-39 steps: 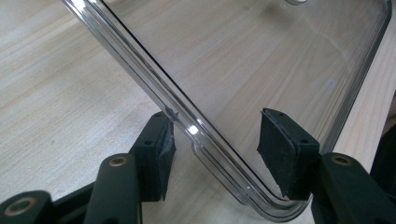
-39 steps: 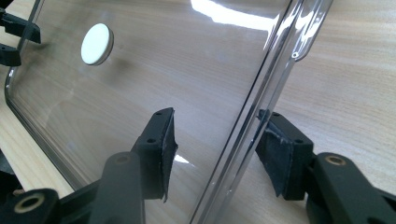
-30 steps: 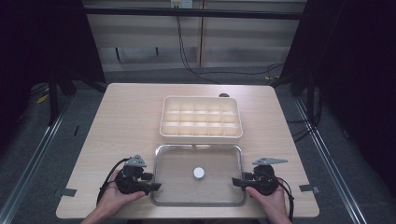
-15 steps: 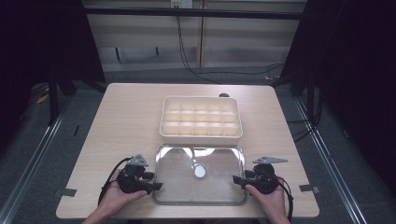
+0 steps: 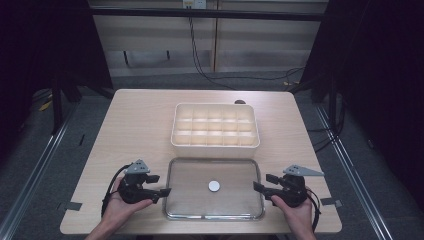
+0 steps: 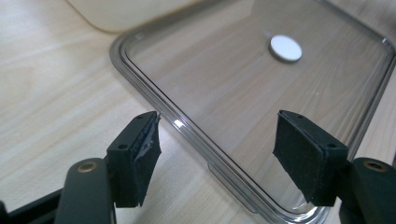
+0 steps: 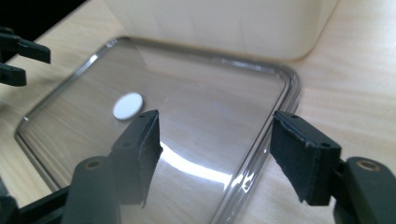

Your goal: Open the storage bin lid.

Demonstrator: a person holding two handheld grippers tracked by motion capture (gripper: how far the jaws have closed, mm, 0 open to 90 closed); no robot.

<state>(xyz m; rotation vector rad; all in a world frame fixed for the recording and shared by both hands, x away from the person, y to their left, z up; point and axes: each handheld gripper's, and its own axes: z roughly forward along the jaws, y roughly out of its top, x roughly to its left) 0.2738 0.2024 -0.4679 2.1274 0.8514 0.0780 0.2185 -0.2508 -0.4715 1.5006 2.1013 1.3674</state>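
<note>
A: The clear lid (image 5: 215, 189) lies flat on the wooden table (image 5: 135, 125), at the near edge, just in front of the cream compartment box (image 5: 215, 131); a small white disc (image 5: 214, 186) sits at its middle.

B: And the grippers?

A: The left gripper (image 5: 161, 185) is at the lid's left edge, the right gripper (image 5: 263, 183) at its right edge; each sits in a hand, and both point inward at the lid.

B: Do the pads press on it?

A: No; in the left gripper view the jaws stand wide, one to either side of the lid's rim (image 6: 196, 135), with clear gaps between pad and plastic; the right gripper view shows the same over the opposite rim (image 7: 268, 154). Both pairs of jaws have just been opening; the rim lies between them, unheld.

B: The box?

A: Upright, open at the top, its cells in rows; the lid's far edge lies just beside its near wall; I cannot tell whether they touch.
</note>
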